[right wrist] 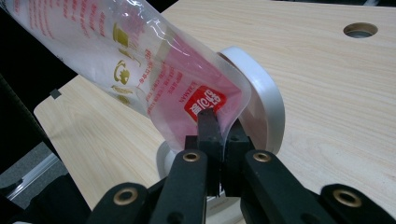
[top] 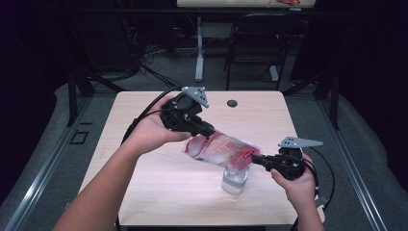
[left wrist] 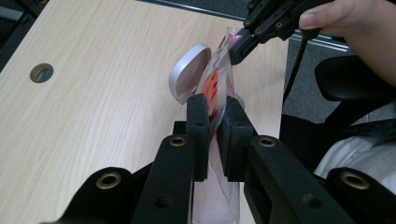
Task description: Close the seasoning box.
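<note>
A clear plastic bag (top: 222,150) with red print hangs in the air over the near right part of the wooden table (top: 144,192), stretched between the two grippers. In the high view its long axis runs from upper left to lower right, sloping down toward the right end, which hangs just above a small white jar (top: 235,180) standing on the table. The jar's round lid (right wrist: 261,93) is flipped up and stands open beside the bag's lower end. The left gripper (top: 208,131), held in the person's left hand (top: 151,132), has its jaws pressed together on the higher end of the bag; in the left gripper view the film is pinched flat between the two black pads (left wrist: 198,121), with only the thin plastic between them. The right gripper (top: 256,158), in the right hand (top: 298,185), has its jaws closed tight on the lower corner, right at the red label (right wrist: 204,102). Whether the bag touches the jar cannot be told
</note>
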A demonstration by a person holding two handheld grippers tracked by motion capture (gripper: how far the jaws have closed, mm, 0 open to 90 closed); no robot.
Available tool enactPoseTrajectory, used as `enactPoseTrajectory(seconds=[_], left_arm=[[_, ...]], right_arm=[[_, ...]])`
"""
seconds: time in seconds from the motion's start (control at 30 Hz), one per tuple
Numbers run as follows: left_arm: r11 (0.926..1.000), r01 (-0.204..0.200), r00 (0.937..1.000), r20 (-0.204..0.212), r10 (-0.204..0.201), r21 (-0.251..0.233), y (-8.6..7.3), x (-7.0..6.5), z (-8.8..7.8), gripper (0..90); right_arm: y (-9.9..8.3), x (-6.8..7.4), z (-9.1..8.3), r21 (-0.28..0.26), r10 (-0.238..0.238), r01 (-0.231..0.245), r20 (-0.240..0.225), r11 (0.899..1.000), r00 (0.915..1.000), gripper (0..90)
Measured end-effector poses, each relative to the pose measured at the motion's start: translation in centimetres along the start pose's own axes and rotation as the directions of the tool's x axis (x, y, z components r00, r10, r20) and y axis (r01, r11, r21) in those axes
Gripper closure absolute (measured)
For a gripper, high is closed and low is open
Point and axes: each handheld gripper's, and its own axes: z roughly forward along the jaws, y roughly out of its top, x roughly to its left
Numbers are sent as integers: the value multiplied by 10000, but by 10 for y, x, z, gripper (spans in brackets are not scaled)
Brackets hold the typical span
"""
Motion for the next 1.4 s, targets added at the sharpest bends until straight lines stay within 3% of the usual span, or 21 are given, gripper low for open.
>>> enactPoseTrajectory(seconds=[0.87,1.4], left_arm=[[10000,-74,10000,-2,74,-38,2,0,2,841],[9999,77,10000,-31,-78,-134,-1,1,1,840]], right_arm=[[0,-1,2,69,25,-26,130,10000,9999,894],[0,1,3,69,-40,39,42,10000,10000,894]])
